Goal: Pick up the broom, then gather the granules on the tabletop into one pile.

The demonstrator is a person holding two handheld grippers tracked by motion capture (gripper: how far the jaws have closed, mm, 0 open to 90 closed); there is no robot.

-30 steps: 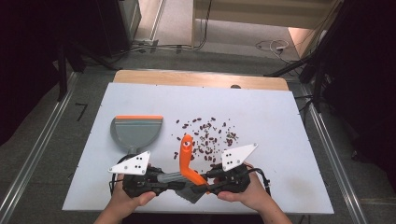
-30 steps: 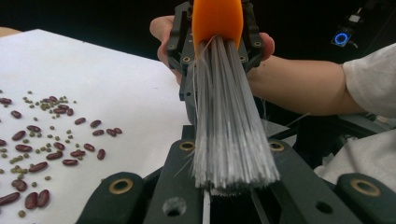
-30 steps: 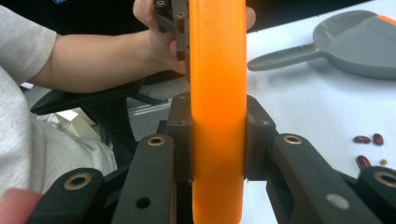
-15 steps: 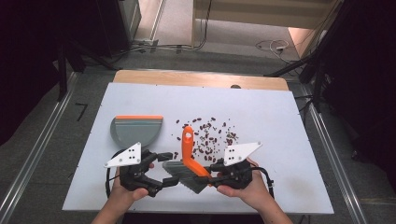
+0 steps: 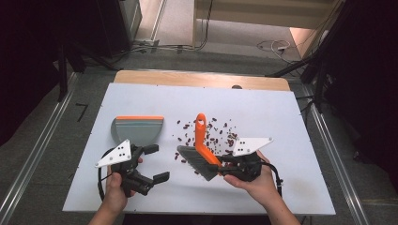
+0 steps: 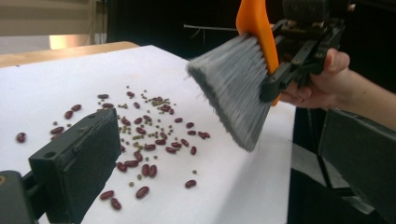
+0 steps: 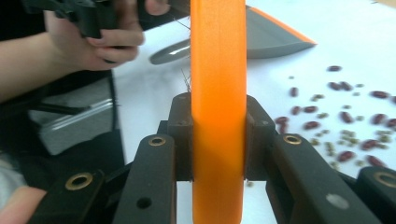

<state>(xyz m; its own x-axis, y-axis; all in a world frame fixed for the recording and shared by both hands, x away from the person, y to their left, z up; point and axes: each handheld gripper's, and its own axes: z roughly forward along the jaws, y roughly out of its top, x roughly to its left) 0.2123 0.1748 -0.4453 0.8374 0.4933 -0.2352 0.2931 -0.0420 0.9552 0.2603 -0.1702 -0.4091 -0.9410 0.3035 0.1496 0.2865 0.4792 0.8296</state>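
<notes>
A hand brush with an orange handle [image 5: 202, 136] and grey bristles [image 5: 193, 159] hangs low over the white table. My right gripper [image 5: 224, 165] is shut on the handle, and its pads clamp the orange handle [image 7: 218, 116] from both sides. My left gripper [image 5: 156, 163] stands left of the brush and apart from it. Its jaws have just been opening and have nothing between them. In the left gripper view the bristles [image 6: 233, 98] hang over scattered red and green beans [image 6: 149, 140]. A grey dustpan [image 5: 137, 129] with an orange edge lies just beyond the left gripper.
Beans [image 5: 213, 133] are strewn over the middle of the white table [image 5: 291, 117], beside the brush handle. A wooden strip [image 5: 202, 78] runs along the far edge. Metal rails and cables lie on the floor around the table. The dustpan [image 7: 271, 37] shows behind the handle.
The left gripper let go of the brush, opened wide and moved left. The right gripper kept its grip on the handle, and the brush head swung slightly left.
</notes>
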